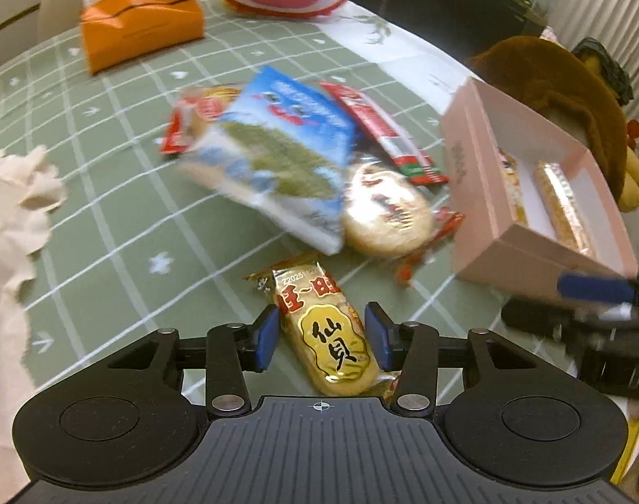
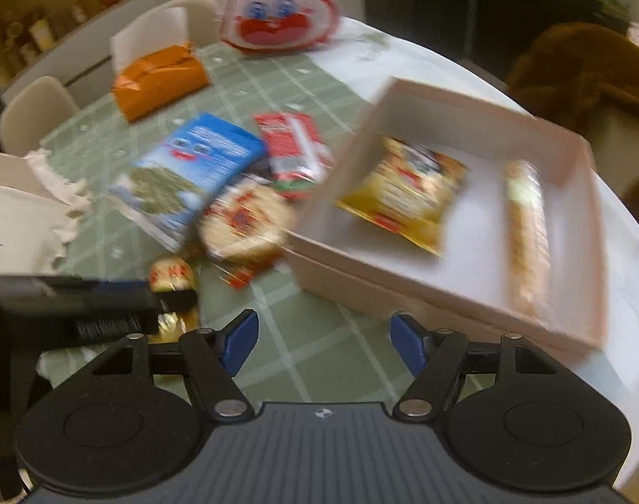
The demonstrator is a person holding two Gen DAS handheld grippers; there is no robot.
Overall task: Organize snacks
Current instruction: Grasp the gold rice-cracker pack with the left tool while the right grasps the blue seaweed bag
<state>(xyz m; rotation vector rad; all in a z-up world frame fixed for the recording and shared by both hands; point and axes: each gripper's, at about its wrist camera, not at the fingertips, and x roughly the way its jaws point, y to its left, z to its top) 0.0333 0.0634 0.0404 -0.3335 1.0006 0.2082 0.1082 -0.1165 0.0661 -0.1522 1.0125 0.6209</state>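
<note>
Left wrist view shows the yellow rice cracker packet [image 1: 327,332] lying between the two blue pads of the left gripper [image 1: 324,336], a little closer to the pad on the right side, and I see a thin gap on each side, so these jaws are released around it and not yet pressing. To do this step well, I judge the jaws should come lower and centre on the packet before they close, and they should close softly, because the cracker inside can probably break. Just ahead of the jaws lie the round cracker packet [image 1: 384,210], the blue seaweed packet [image 1: 277,155] and the red packet [image 1: 386,134], so the fingertips should not push into this pile. Ahead and to the right stands the pink box [image 1: 479,252], open, with snacks already inside; I think the packet goes there. Right wrist view shows the right gripper [image 2: 321,346] released and empty above the green checked tablecloth [image 2: 277,361], with the box wall just ahead on its right. Both grippers are near each other, so the lift should go up first and avoid a collision.
</note>
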